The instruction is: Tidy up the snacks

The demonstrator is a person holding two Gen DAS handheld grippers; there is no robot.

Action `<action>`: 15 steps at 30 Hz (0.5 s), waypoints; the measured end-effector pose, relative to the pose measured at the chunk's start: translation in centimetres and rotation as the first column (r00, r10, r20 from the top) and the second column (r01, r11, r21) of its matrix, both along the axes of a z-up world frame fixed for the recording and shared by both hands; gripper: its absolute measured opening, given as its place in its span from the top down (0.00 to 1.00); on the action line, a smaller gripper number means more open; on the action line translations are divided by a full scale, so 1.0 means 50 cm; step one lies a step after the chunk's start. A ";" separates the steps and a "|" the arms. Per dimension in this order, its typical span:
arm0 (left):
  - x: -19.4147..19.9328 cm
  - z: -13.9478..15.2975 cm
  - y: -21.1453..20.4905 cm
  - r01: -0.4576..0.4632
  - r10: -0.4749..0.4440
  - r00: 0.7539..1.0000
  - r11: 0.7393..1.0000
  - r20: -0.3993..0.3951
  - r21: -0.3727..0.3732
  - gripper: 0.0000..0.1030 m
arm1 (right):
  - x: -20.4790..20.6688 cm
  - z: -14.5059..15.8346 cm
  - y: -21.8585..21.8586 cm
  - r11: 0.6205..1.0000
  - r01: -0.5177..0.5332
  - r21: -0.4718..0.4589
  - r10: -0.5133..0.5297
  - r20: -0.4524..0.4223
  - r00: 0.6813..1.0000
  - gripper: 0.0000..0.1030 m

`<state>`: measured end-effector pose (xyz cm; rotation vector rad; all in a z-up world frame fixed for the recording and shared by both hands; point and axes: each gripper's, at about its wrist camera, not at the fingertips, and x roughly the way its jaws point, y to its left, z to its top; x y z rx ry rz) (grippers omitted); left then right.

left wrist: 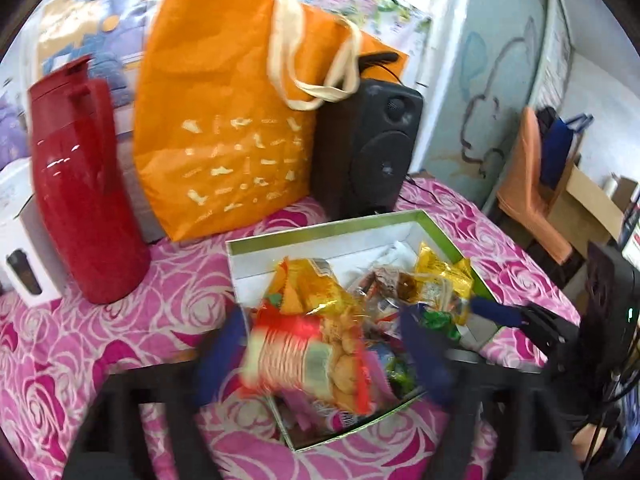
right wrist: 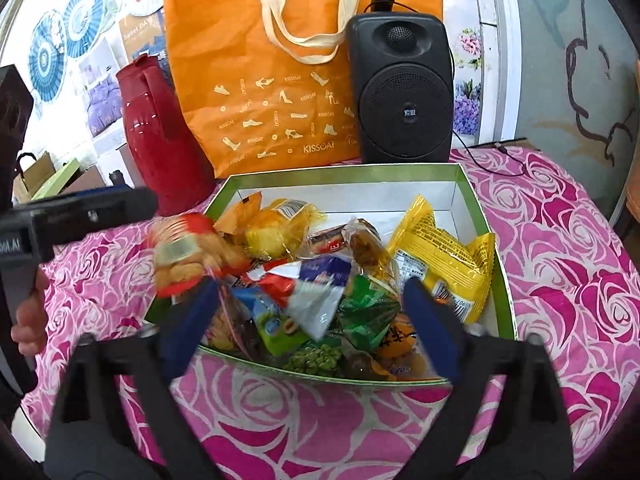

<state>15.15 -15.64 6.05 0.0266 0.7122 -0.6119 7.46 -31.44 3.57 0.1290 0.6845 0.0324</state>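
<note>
left gripper [left wrist: 324, 352] is pinching a biscuit pack [left wrist: 304, 360] over the snack box [left wrist: 320, 228], probably dropping it in, while right gripper [right wrist: 312, 320] hangs spread nearby.

Both wrist views look down, close, at the snack box [left wrist: 320, 228] [right wrist: 344, 172] from its near side

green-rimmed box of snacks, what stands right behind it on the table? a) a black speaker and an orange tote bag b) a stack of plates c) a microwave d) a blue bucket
a: behind the box stand the black speaker and the orange tote bag.
</note>
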 end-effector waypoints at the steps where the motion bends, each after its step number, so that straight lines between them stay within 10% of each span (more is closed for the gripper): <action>1: -0.003 0.000 0.005 -0.021 0.021 1.000 1.000 0.018 0.001 0.09 | -0.002 -0.001 0.000 1.000 -0.002 0.000 0.002 0.000 1.000 0.07; 15: -0.056 0.013 0.036 -0.150 0.148 0.988 0.986 0.034 0.075 0.09 | -0.050 0.054 0.019 0.995 0.072 -0.064 -0.074 -0.031 0.997 0.01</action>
